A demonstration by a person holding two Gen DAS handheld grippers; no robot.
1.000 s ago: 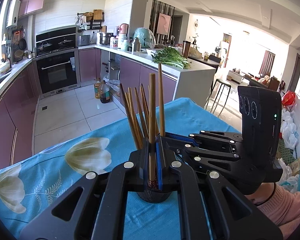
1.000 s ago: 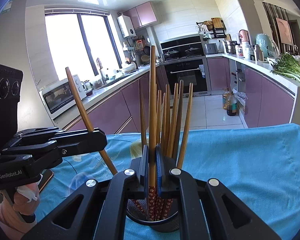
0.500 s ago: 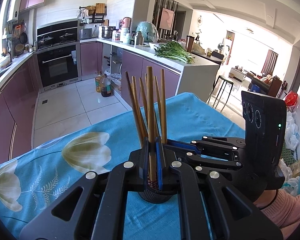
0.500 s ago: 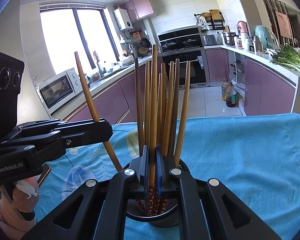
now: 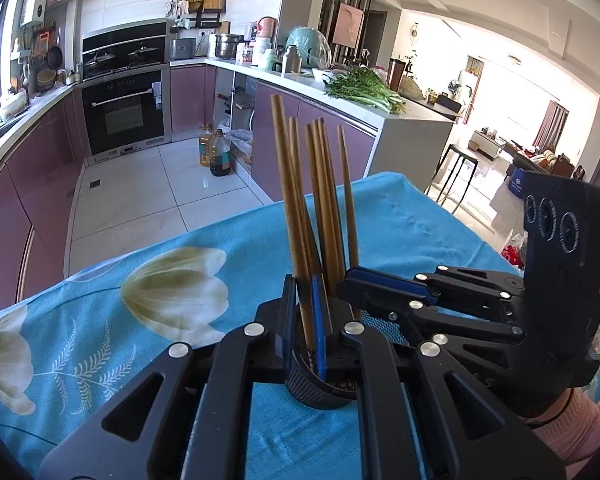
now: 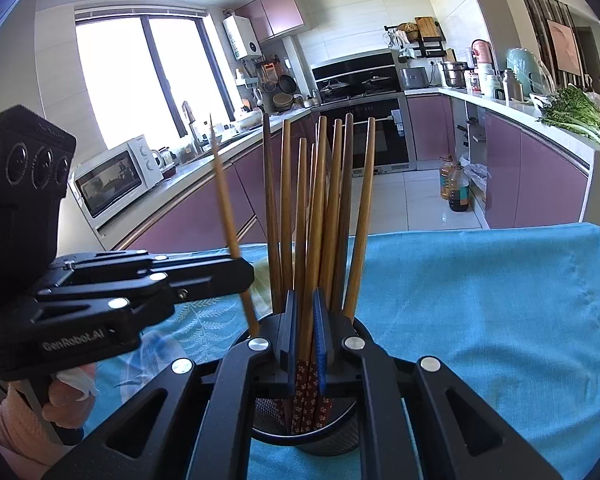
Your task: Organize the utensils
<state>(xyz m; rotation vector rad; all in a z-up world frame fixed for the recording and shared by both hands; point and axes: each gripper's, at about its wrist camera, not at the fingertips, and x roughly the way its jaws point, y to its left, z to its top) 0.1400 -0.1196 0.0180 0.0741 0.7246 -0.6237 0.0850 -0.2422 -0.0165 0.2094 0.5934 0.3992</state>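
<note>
Blue flowered tablecloth (image 5: 400, 216) filled the lower half of both views, and the black mesh cup (image 6: 332, 436) sat bottom center, packed with chopsticks (image 6: 332, 200). My left claw (image 5: 305, 312) was pinching one chopstick (image 5: 288, 200), and my right claw (image 6: 304, 332) was pinching another (image 6: 314, 240), both tips in the cup. My worry: pulling sideways could tip the light cup or snag the neighbors.

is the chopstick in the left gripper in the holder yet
Partly in: the chopstick, tilted, has its lower end just inside the holder rim, with the left gripper shut on it.
</note>
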